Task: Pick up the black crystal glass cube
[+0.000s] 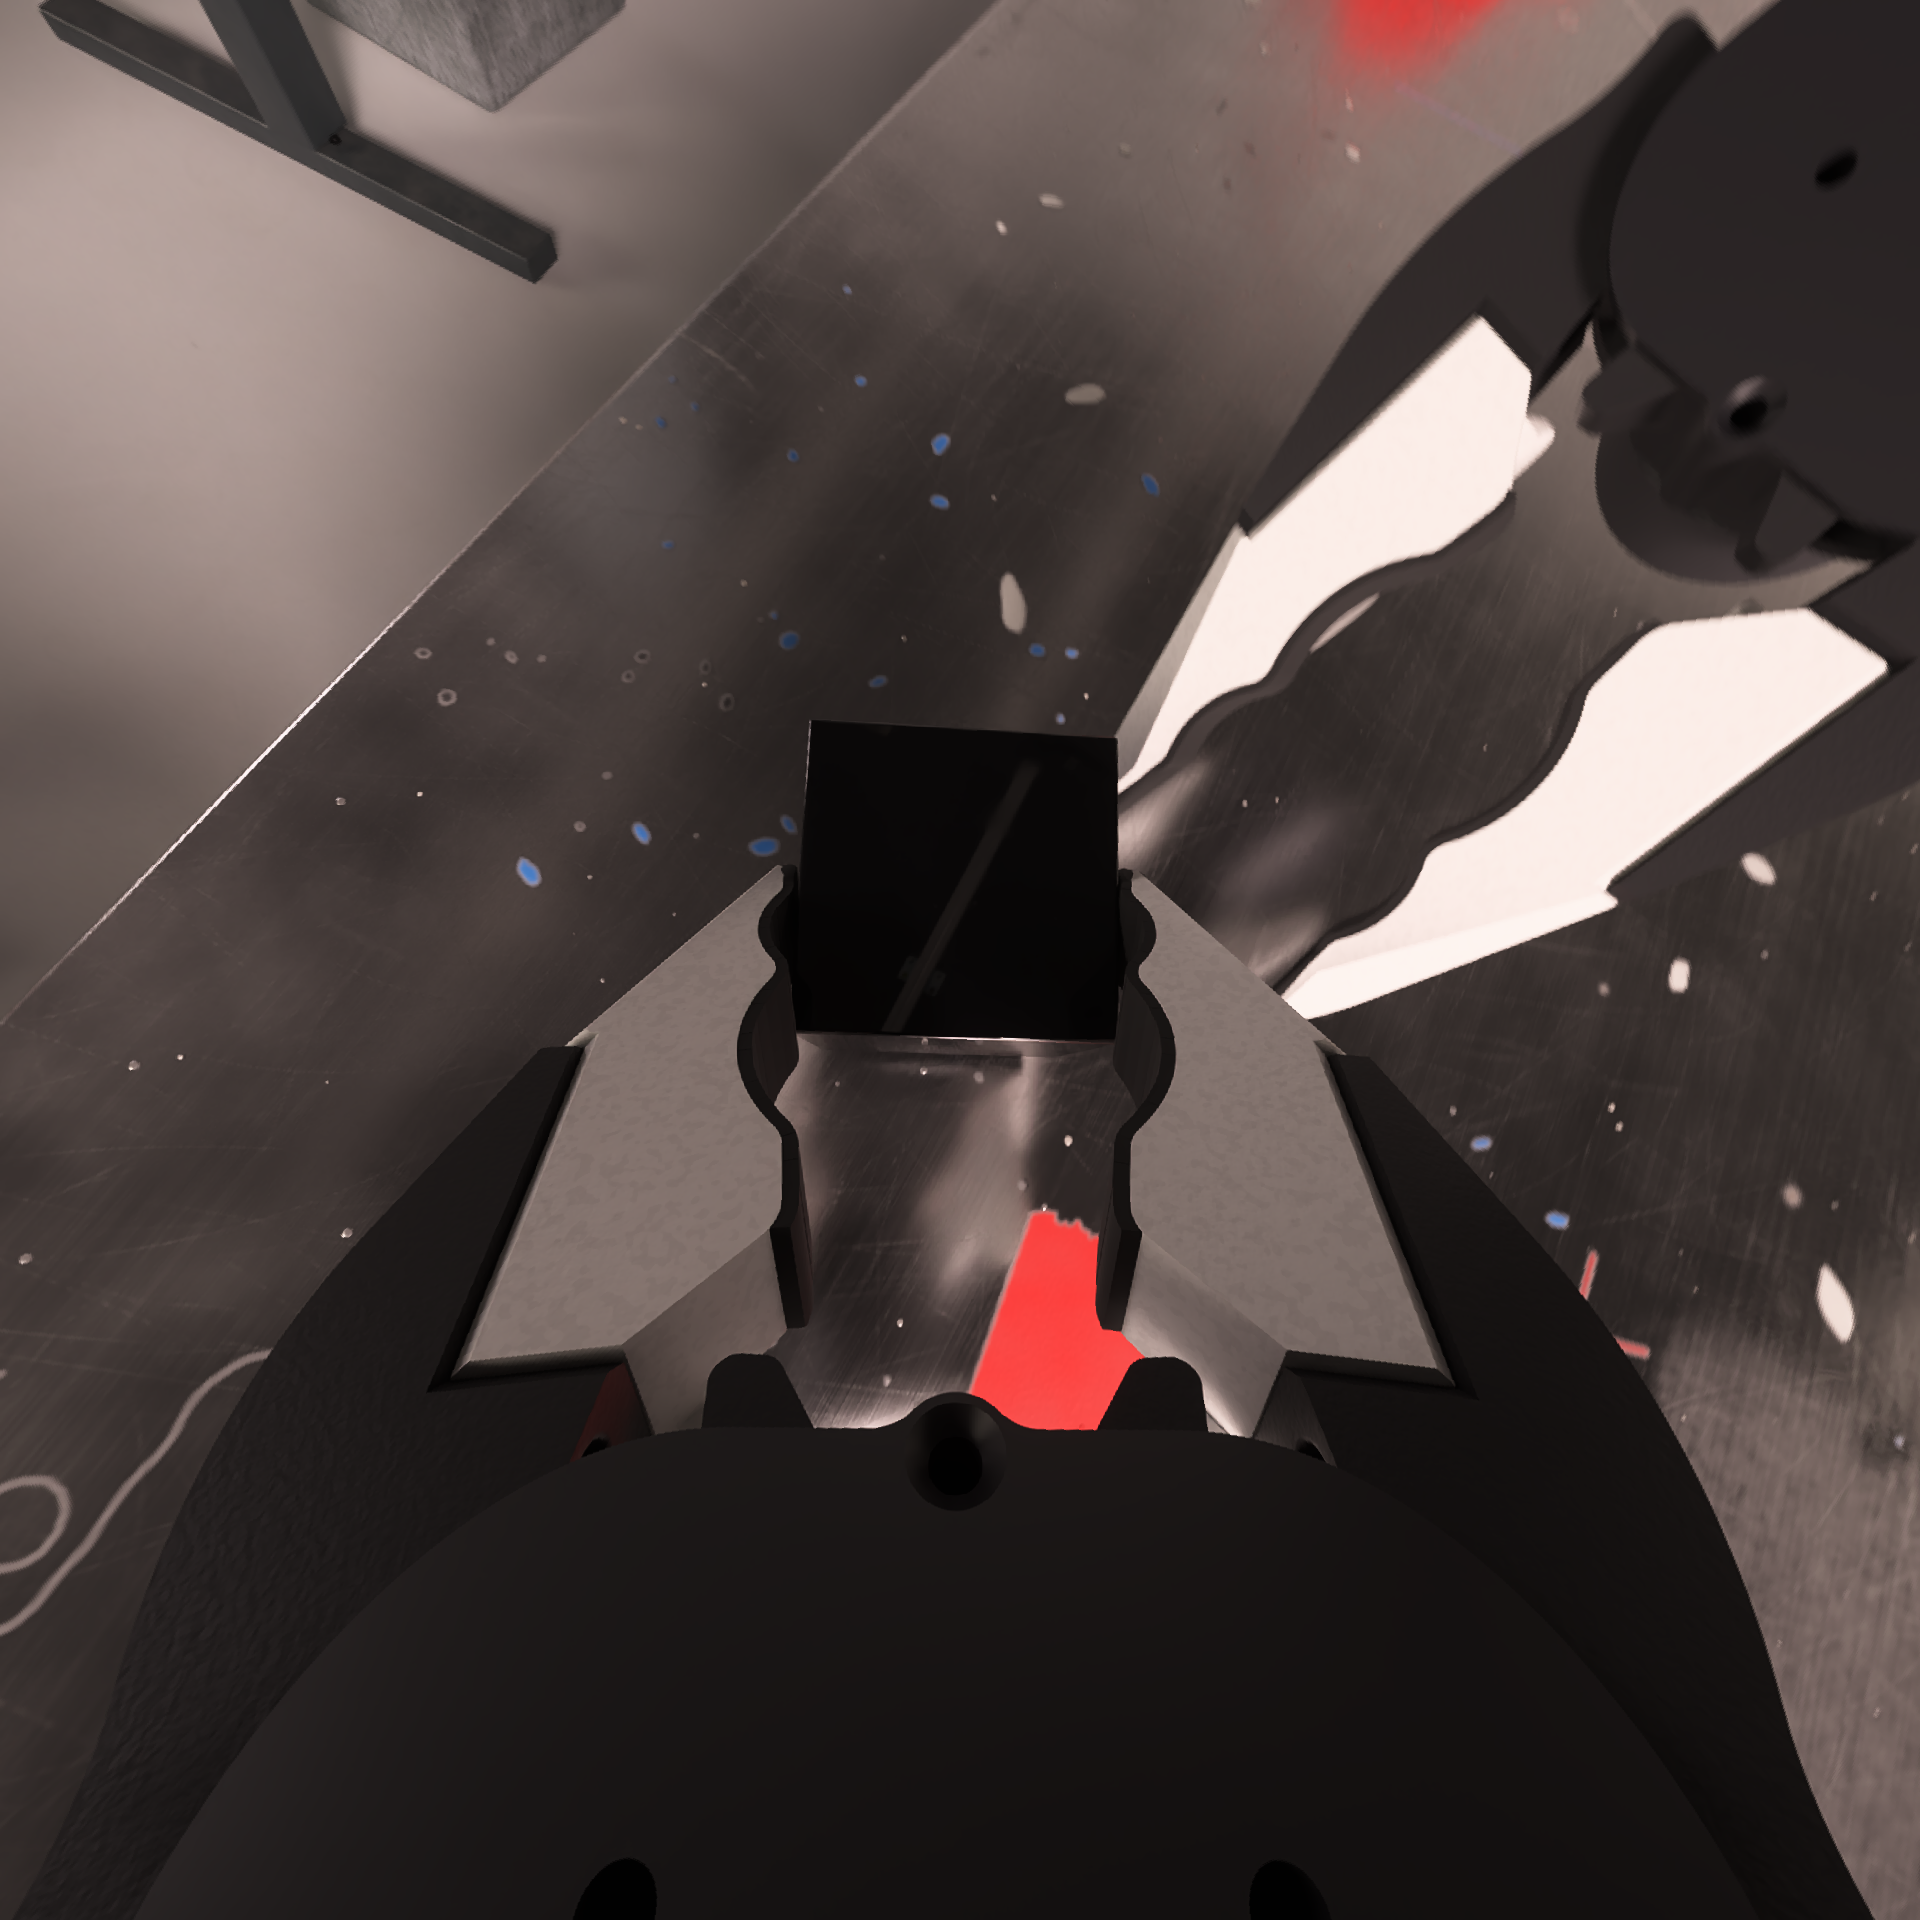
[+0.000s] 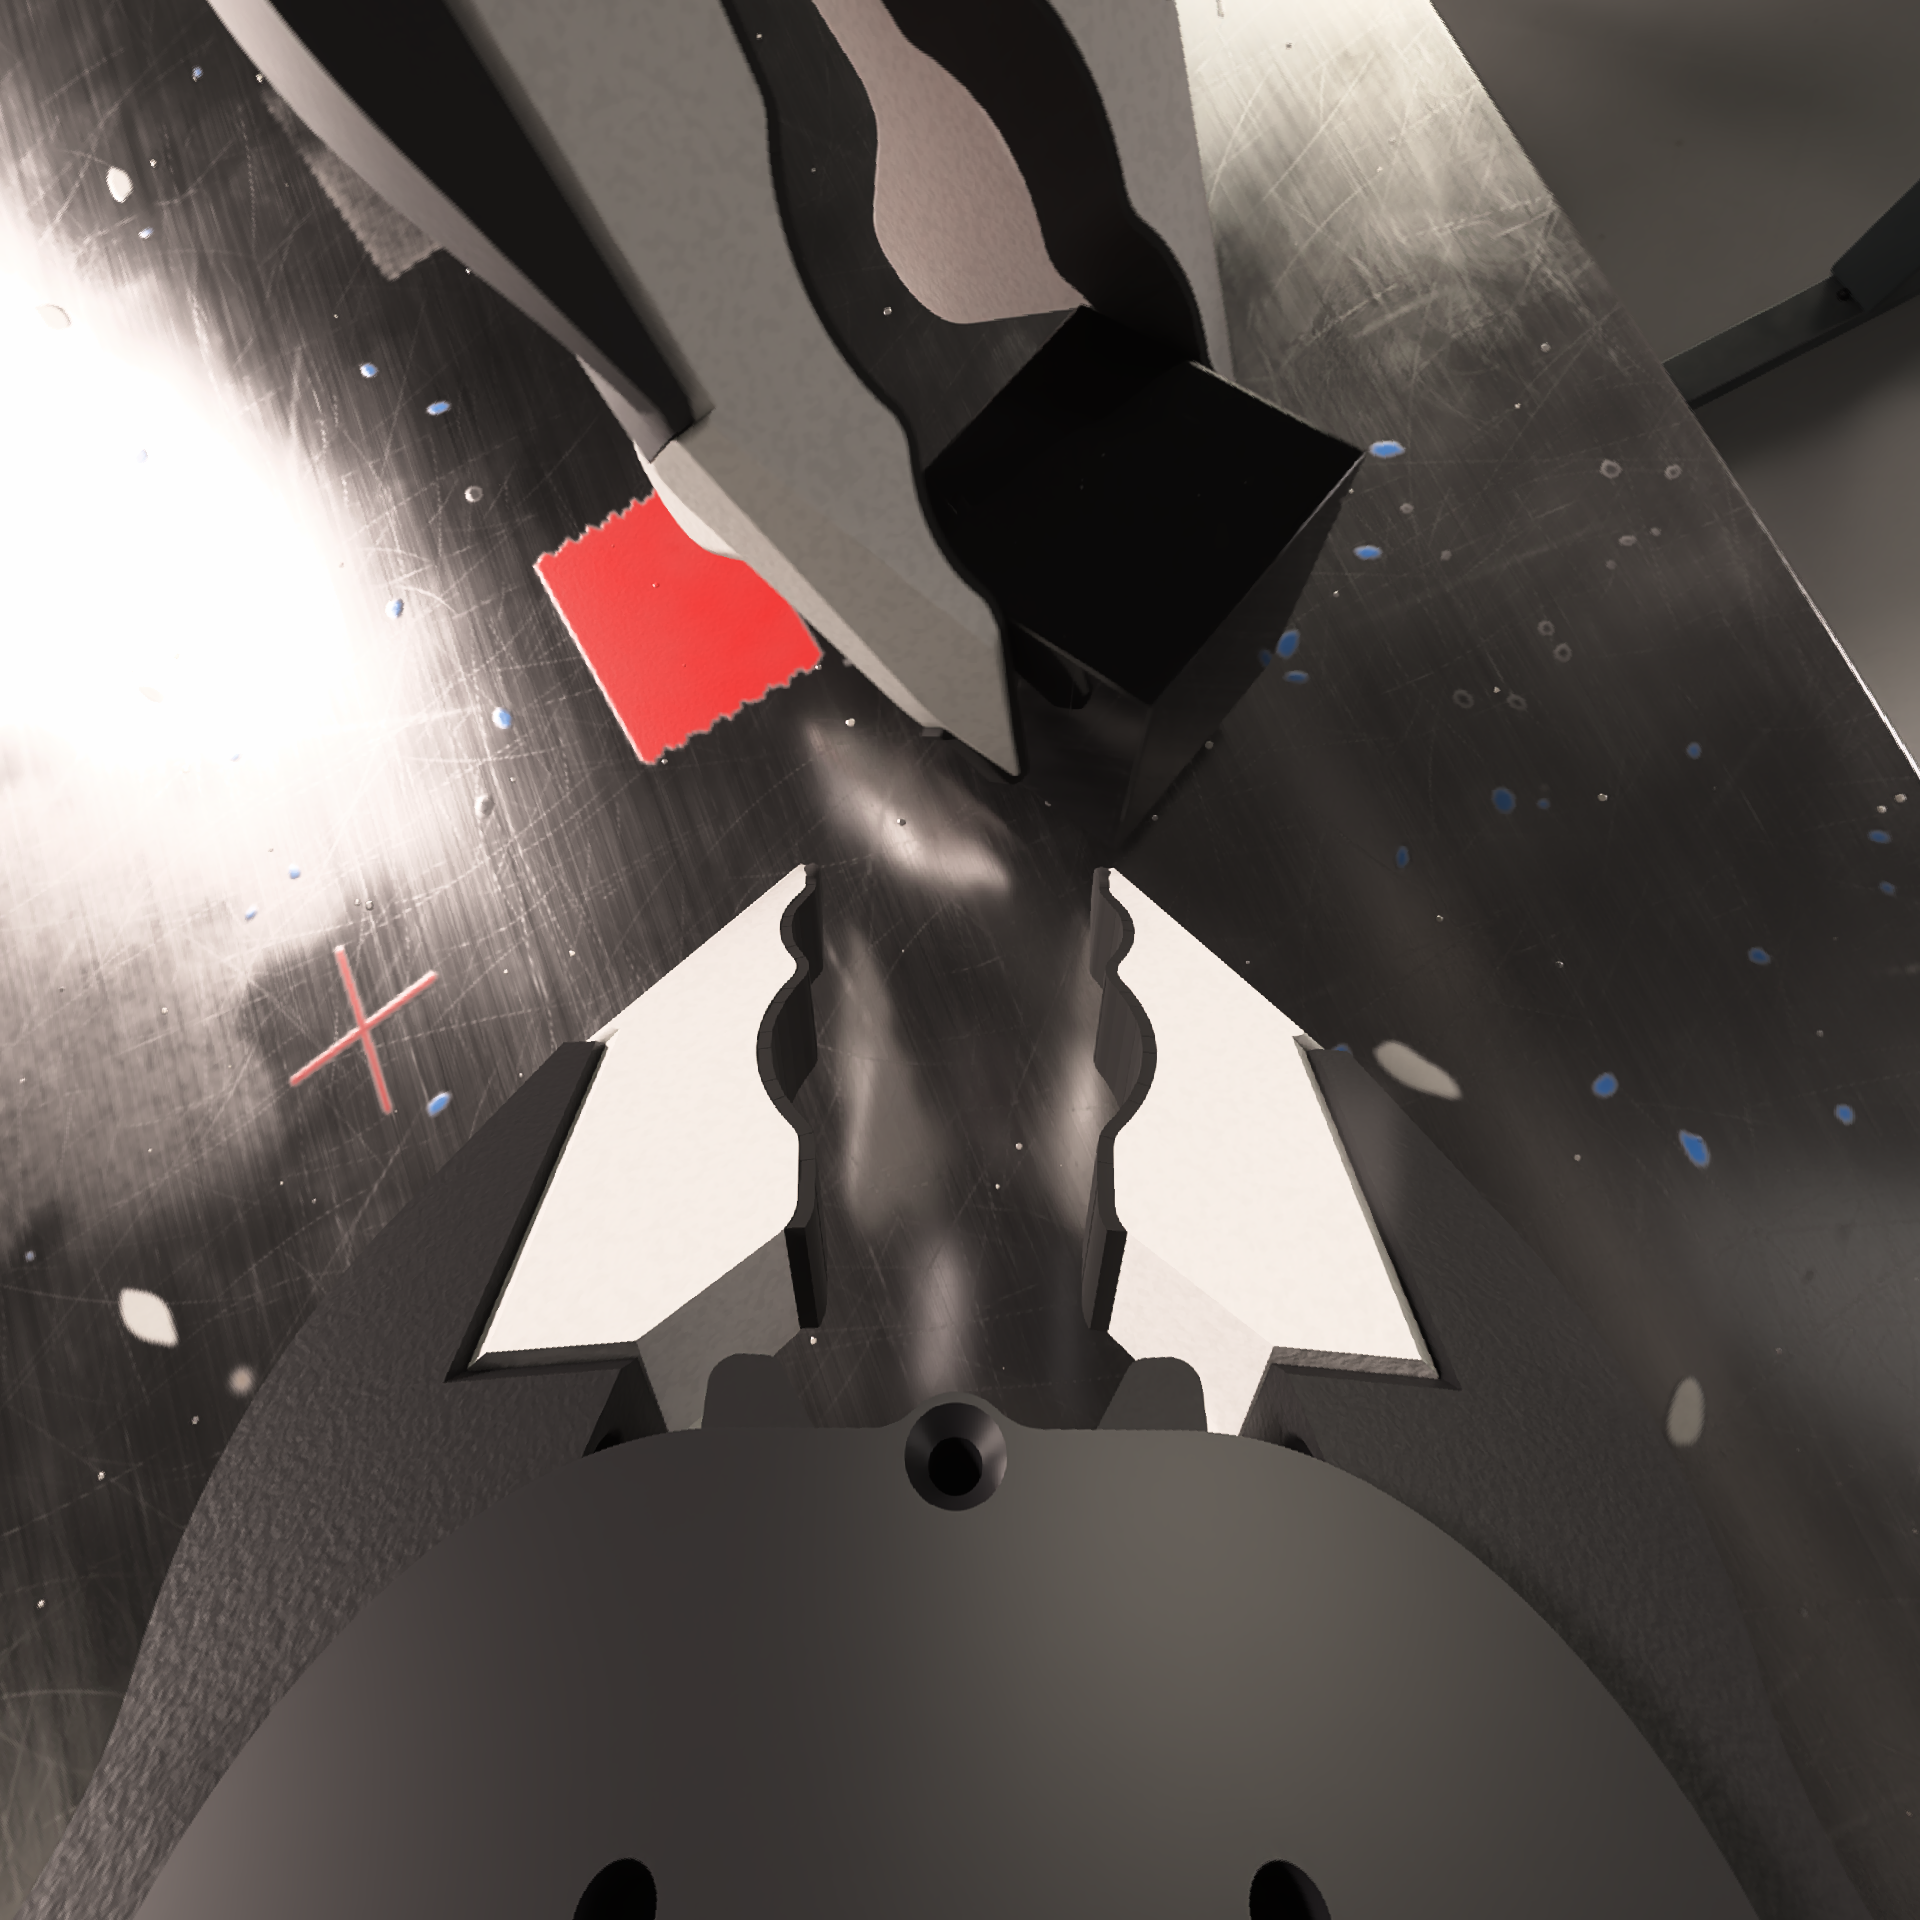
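Observation:
The black glass cube (image 1: 956, 883) sits between my left gripper's (image 1: 956, 904) fingertips, which press on its two sides, so that gripper is shut on it. In the right wrist view the cube (image 2: 1132, 520) hangs in the left gripper's grey fingers (image 2: 831, 540), seemingly a little above the scratched metal table (image 2: 1455, 831), with a dark reflection below it. My right gripper (image 2: 956, 883) is open and empty, pointing at the cube from a short way off. It also shows at the upper right of the left wrist view (image 1: 1210, 883).
A red tape patch (image 2: 675, 634) lies on the table just beside the cube, and a thin red cross mark (image 2: 364, 1029) lies further out. Strong glare (image 2: 135, 520) whitens part of the table. The table edge (image 1: 416, 613) runs diagonally, with a dark metal frame (image 1: 312, 135) on the floor beyond.

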Controlling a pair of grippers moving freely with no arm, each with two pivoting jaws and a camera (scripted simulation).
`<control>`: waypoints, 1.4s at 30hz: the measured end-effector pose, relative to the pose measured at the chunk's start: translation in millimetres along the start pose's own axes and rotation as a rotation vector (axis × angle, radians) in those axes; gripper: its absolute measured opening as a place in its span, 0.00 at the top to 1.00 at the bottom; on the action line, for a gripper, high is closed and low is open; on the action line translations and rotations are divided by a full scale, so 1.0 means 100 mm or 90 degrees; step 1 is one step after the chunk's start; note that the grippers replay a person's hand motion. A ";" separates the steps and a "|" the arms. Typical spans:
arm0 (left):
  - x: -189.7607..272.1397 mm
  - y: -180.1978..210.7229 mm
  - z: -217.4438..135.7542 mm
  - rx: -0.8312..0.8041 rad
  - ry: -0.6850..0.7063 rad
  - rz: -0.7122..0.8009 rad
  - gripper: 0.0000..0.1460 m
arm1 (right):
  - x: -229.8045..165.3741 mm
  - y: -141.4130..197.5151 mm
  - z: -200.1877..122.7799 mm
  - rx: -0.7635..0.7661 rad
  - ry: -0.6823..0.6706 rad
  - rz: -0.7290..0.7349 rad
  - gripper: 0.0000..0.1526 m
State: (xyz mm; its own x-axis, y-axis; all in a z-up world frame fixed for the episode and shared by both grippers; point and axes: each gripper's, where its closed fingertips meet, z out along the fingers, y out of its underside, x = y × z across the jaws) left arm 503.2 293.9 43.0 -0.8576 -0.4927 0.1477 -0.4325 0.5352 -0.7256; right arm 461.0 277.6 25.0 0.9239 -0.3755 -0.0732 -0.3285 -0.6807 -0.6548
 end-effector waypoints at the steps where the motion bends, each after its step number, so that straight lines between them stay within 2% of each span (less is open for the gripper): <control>1: -0.01 -0.02 0.00 0.008 0.000 -0.013 0.59 | 0.00 0.00 0.00 0.000 -0.001 0.000 0.66; 7: -0.10 -0.05 0.06 0.022 -0.014 -0.081 0.59 | -0.01 -0.01 0.00 0.004 -0.004 -0.002 0.66; 36: -0.18 0.04 0.06 0.013 -0.010 -0.116 0.59 | -0.02 0.04 0.01 -0.013 -0.011 0.006 0.66; 42: -0.26 0.03 0.01 0.029 -0.023 -0.141 0.59 | -0.08 0.08 0.01 -0.027 -0.037 0.006 0.66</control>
State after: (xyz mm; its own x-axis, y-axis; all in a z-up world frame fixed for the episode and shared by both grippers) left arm 524.4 306.9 36.5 -0.7325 -0.6193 0.2826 -0.5951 0.3809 -0.7077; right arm 451.0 276.1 19.4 0.9299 -0.3464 -0.1238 -0.3449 -0.7039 -0.6209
